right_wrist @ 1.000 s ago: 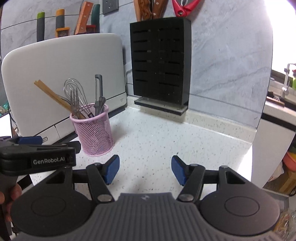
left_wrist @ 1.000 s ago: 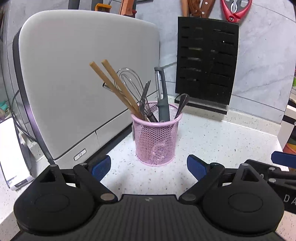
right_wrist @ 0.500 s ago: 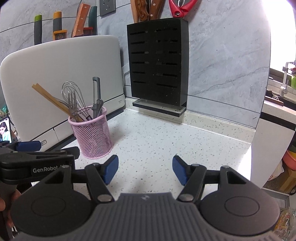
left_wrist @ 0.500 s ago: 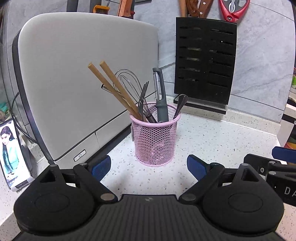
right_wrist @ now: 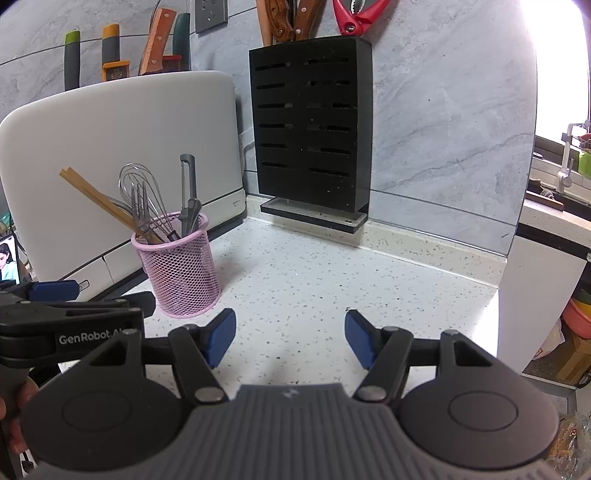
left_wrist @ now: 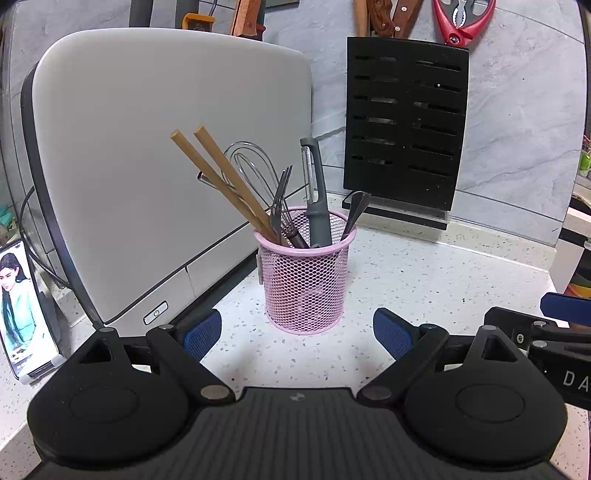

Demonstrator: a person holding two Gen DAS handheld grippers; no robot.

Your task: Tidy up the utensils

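A pink mesh cup (left_wrist: 306, 273) (right_wrist: 179, 269) stands on the speckled counter. It holds two wooden chopsticks (left_wrist: 218, 177), a wire whisk (left_wrist: 251, 166), a fork (left_wrist: 280, 195), a grey peeler (left_wrist: 316, 192) and a dark spoon handle (left_wrist: 356, 212). My left gripper (left_wrist: 297, 332) hangs open just in front of the cup, nothing between its blue pads. My right gripper (right_wrist: 290, 336) is open over bare counter, to the right of the cup, also empty. The left gripper's body (right_wrist: 70, 325) shows at the left edge of the right wrist view.
A large white appliance (left_wrist: 147, 166) leans behind the cup on the left. A black knife block (left_wrist: 404, 125) stands against the grey wall. Knives and red scissors (right_wrist: 354, 14) hang above. A phone (left_wrist: 22, 310) is propped at far left. The counter edge (right_wrist: 509, 280) drops off on the right.
The phone screen at the left went from blank white to showing a picture. Both grippers kept still.
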